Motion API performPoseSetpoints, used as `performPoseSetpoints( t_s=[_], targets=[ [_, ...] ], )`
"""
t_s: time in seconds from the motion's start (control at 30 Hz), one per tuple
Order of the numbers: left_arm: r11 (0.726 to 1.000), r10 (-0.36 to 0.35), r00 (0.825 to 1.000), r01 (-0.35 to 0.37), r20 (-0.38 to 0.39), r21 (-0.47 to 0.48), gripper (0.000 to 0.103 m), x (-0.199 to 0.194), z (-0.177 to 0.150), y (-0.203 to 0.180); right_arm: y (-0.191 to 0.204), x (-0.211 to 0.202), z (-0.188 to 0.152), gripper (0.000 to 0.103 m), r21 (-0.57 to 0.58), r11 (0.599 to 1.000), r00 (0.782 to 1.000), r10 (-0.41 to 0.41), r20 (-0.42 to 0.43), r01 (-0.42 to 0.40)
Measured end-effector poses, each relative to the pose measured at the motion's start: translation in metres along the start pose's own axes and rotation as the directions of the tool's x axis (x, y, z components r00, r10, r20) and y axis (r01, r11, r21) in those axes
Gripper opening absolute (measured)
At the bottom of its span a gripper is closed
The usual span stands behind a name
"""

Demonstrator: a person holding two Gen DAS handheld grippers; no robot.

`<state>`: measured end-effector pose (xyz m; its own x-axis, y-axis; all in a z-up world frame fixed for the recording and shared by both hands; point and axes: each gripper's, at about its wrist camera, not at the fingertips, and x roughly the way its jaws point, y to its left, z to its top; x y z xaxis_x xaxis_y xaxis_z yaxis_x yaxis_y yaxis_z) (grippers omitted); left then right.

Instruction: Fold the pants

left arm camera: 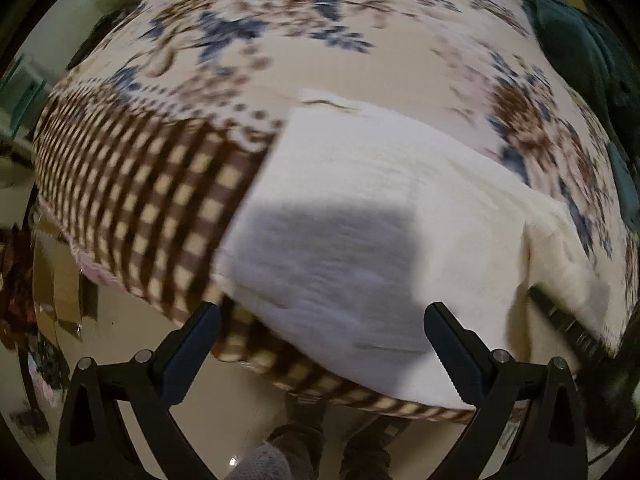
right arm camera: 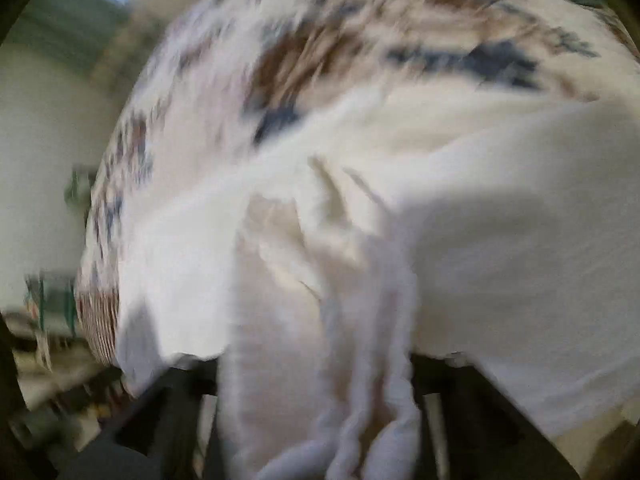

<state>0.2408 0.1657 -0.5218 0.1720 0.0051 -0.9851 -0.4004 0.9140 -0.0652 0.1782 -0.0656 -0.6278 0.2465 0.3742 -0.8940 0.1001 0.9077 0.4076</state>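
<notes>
White pants (left arm camera: pixel 360 216) cover floral blanket (left arm camera: pixel 280 40).

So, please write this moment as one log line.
left gripper: open, above white pants | right gripper: hidden under pants, state unclear | floral blanket beneath

The right wrist view is smeared by motion blur throughout. In it white pants (right arm camera: pixel 320 280) bunch over the right gripper (right arm camera: pixel 316 420), hiding its fingers, so their grip cannot be read; dark shapes low in the frame are possibly its body. In the left wrist view, the pants (left arm camera: pixel 360 220) cover part of the checked blanket border (left arm camera: pixel 152 200), and the teal fabric (left arm camera: pixel 580 40) is cut off at the right edge.
</notes>
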Motion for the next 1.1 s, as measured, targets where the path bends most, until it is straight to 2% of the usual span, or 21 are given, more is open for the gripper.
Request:
performPoseSetpoints(
  t_s=[0.03, 0.07, 0.13, 0.17, 0.23, 0.27, 0.33, 0.4, 0.5, 0.6, 0.63, 0.7, 0.77, 0.83, 0.9, 1.03, 1.1],
  targets=[
    [1.0, 0.0, 1.0, 0.0, -0.002, -0.016, 0.103, -0.001, 0.002, 0.005, 0.007, 0.0, -0.004, 0.057, -0.027, 0.999, 0.999, 0.031, -0.03, -0.031],
    [0.999, -0.008, 1.0, 0.007, -0.005, -0.037, 0.103, -0.002, 0.005, 0.01, 0.011, -0.006, -0.008, 0.064, -0.045, 0.993, 0.993, 0.103, -0.063, -0.106],
    [0.998, -0.023, 1.0, 0.022, -0.011, -0.059, 0.103, -0.003, 0.009, 0.01, 0.002, -0.026, -0.012, 0.092, -0.006, 0.985, 0.984, 0.172, -0.05, -0.172],
    [0.997, -0.042, 0.999, 0.042, -0.012, -0.064, 0.103, -0.006, 0.011, 0.006, -0.007, -0.04, -0.014, 0.096, 0.022, 0.984, 0.983, 0.18, -0.024, -0.18],
    [0.995, -0.084, 0.996, 0.084, -0.007, -0.047, 0.103, -0.01, 0.013, -0.007, -0.033, -0.067, -0.016, 0.097, 0.065, 0.986, 0.988, 0.151, 0.028, -0.152],
    [0.994, -0.106, 0.994, 0.105, -0.01, -0.022, 0.103, -0.011, 0.013, -0.02, -0.044, -0.079, -0.017, 0.097, 0.083, 0.991, 0.994, 0.1, 0.037, -0.103],
    [0.991, -0.135, 0.991, 0.135, -0.021, 0.017, 0.103, -0.011, 0.012, -0.043, -0.068, -0.09, -0.016, 0.099, 0.092, 0.993, 0.997, -0.078, 0.018, 0.076],
    [0.986, -0.156, 0.987, 0.158, -0.039, 0.056, 0.103, -0.007, 0.007, -0.071, -0.091, -0.094, -0.017, 0.099, 0.082, 0.967, 0.971, -0.241, -0.004, 0.24],
    [0.981, -0.163, 0.985, 0.168, -0.062, 0.098, 0.103, 0.006, 0.002, -0.111, -0.125, -0.095, -0.01, 0.099, 0.095, 0.935, 0.939, -0.338, -0.058, 0.342],
    [0.972, -0.179, 0.978, 0.193, -0.112, 0.132, 0.103, 0.027, 0.0, -0.146, -0.153, -0.084, -0.009, 0.099, 0.112, 0.919, 0.924, -0.369, -0.105, 0.379],
    [0.974, -0.158, 0.979, 0.176, -0.127, 0.145, 0.103, 0.035, 0.0, -0.153, -0.154, -0.078, -0.008, 0.099, 0.106, 0.917, 0.92, -0.372, -0.124, 0.385],
    [0.979, -0.048, 0.99, 0.074, -0.135, 0.19, 0.103, 0.054, 0.0, -0.162, -0.162, -0.063, -0.012, 0.099, 0.086, 0.911, 0.907, -0.384, -0.173, 0.403],
    [0.981, 0.028, 0.99, 0.0, -0.141, 0.196, 0.103, 0.068, 0.001, -0.156, -0.166, -0.056, -0.018, 0.099, 0.058, 0.903, 0.893, -0.408, -0.191, 0.425],
    [0.983, 0.041, 0.989, -0.014, -0.143, 0.184, 0.103, 0.074, 0.003, -0.145, -0.166, -0.051, -0.024, 0.099, 0.013, 0.896, 0.88, -0.434, -0.195, 0.445],
    [0.986, 0.026, 0.989, -0.002, -0.142, 0.167, 0.103, 0.072, 0.004, -0.135, -0.168, -0.05, -0.034, 0.099, -0.025, 0.892, 0.871, -0.447, -0.205, 0.452],
    [0.987, 0.052, 0.988, -0.03, -0.143, 0.156, 0.103, 0.058, 0.003, -0.125, -0.176, -0.052, -0.041, 0.099, -0.062, 0.891, 0.861, -0.451, -0.235, 0.45],
    [0.986, 0.078, 0.991, -0.061, -0.107, 0.158, 0.103, 0.038, -0.003, -0.122, -0.178, -0.063, -0.039, 0.098, -0.069, 0.89, 0.858, -0.452, -0.243, 0.45]
  ],
)
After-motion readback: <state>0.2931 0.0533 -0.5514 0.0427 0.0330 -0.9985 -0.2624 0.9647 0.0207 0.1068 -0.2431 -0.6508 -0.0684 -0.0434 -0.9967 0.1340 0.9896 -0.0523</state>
